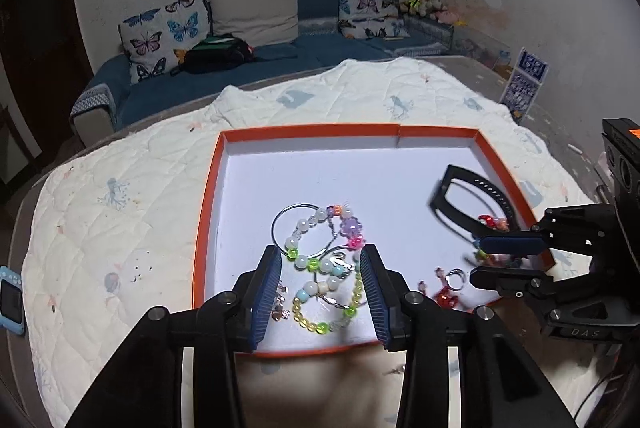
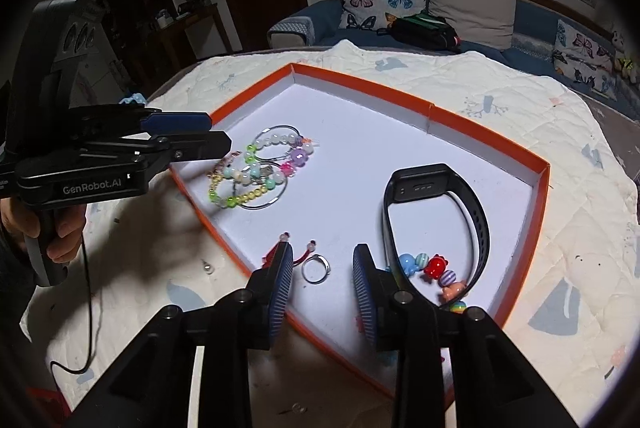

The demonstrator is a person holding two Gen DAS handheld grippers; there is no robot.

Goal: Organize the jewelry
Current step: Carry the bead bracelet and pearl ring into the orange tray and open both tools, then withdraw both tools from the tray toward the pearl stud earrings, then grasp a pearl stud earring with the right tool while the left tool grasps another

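Note:
An orange-rimmed white tray lies on a quilted cloth. In it lie a tangle of pastel bead bracelets and thin silver hoops, a black watch band, a colourful candy-bead bracelet, a small silver ring and a red charm. My left gripper is open and empty, its fingers on either side of the bead tangle. My right gripper is open and empty above the ring.
The tray sits on a white quilted cloth over a table. A small metal bead lies on the cloth outside the tray. A blue device lies at the left edge. A sofa with butterfly cushions stands behind.

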